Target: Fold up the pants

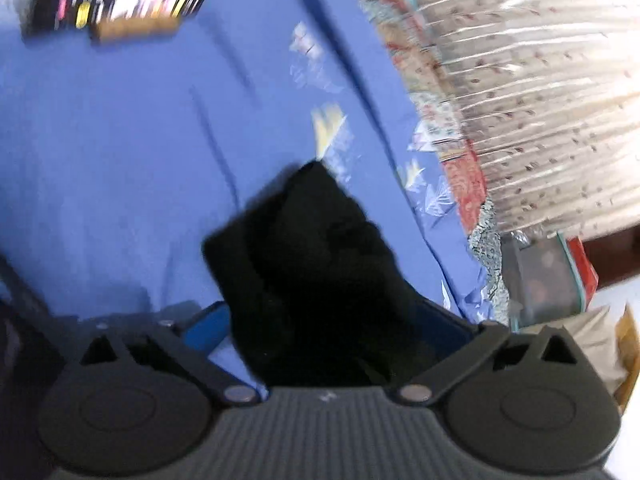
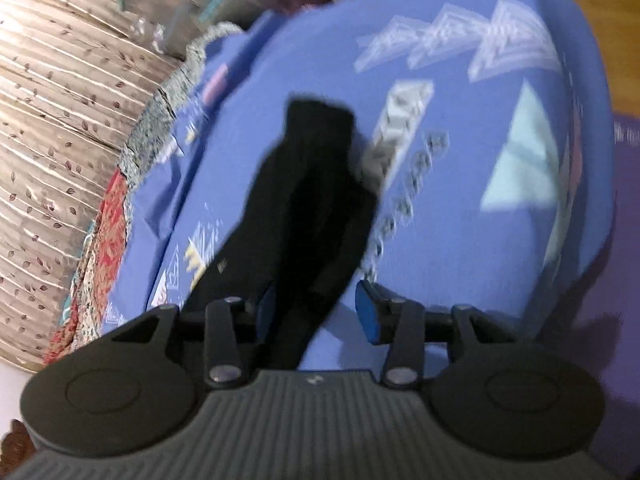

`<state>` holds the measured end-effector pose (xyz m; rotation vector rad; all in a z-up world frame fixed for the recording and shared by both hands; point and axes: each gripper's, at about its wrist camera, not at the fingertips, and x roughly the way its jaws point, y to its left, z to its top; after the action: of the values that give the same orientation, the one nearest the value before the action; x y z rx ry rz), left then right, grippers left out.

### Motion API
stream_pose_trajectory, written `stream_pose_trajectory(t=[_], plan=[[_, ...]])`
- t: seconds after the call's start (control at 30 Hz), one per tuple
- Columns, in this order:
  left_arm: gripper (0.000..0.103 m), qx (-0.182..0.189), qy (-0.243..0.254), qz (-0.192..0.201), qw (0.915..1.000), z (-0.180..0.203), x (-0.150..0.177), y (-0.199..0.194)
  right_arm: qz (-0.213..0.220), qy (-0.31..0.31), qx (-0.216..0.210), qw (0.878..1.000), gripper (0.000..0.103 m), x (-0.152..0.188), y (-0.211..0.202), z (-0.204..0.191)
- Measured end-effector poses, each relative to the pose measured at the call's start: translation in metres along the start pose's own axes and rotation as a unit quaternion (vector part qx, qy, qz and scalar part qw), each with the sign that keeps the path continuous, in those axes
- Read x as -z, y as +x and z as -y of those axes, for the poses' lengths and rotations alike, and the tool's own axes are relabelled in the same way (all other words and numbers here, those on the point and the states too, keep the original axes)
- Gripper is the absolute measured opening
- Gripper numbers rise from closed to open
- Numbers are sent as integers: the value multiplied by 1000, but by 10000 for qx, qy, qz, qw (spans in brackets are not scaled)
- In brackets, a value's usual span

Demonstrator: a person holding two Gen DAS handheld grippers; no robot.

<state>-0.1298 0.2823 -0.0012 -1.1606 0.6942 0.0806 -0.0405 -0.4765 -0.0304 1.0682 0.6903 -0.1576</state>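
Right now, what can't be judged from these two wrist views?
- Fold state of the black pants: blurred, featureless black in both views.
- Left hand-held gripper: pants cover the fingertips, so grip unclear.
- Right hand-held gripper: left pad hidden behind the pants.
- Blue sheet: print smeared.

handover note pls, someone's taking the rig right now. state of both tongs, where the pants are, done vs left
Left tongs: black pants bunched between the blue pads; both views are blurred, so I cannot tell if they are clamped.
Right tongs: pads stand apart, with a strip of the pants running between them. Looks open, not gripping.
Pants: a dark rumpled bundle above the blue patterned bedsheet, near the striped leaf-print bedding. I cannot tell whether they are lifted or resting.
Done: pants picked up or gathered; no neat fold visible.
Left: lay flat, smooth, fold.
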Motion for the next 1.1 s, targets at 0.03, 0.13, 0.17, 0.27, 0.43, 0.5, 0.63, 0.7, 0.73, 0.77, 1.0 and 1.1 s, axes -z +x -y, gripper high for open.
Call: stream_pose_trajectory(t=[0.03,0.13,0.17,0.27,0.43,0.5,0.63,0.7,0.73,0.77,1.0,1.1], plan=[[103,25,-173,-77,9998,-5,-1,8,-45,97,-66,9999,48,3,1,2],[103,299,-730,-183,9967,-22,-2,25,-140,250,-198,9994,49,6,0,5],[103,316,-879,-162,9955,-26,-3,30,-157,202,-174,9995,49,5,-2,3],[103,443,-1170,-122,9921,-35,-4,37,-175,102,-117,9997,52,3,-3,-3],[103,605,-1231,7,9905,-43,0,23,-339,-73,-268,9990,53,9,-6,-16],[103,563,-1194,92,9912,-44,-2,13,-516,-780,-558,9941,53,19,-12,-39],[103,439,-998,116,9940,-42,-3,4,-1012,-2635,-1138,9526,51,57,-23,-108],[103,276,-776,153,9965,-35,-1,2,-1348,-3296,-1503,9223,45,84,-21,-147],[103,225,-693,184,9972,-32,-2,0,-1549,-3640,-1663,9032,36,102,-17,-170],[103,176,-623,204,9977,-30,-3,-3,-1708,-3974,-1790,8836,29,121,-12,-192],[103,-103,-301,234,9992,-25,-3,-12,-2772,-4949,-3038,7655,18,273,29,-330],[103,-179,-218,203,9994,-24,-4,-9,-3057,-5287,-3257,7217,18,339,46,-369]])
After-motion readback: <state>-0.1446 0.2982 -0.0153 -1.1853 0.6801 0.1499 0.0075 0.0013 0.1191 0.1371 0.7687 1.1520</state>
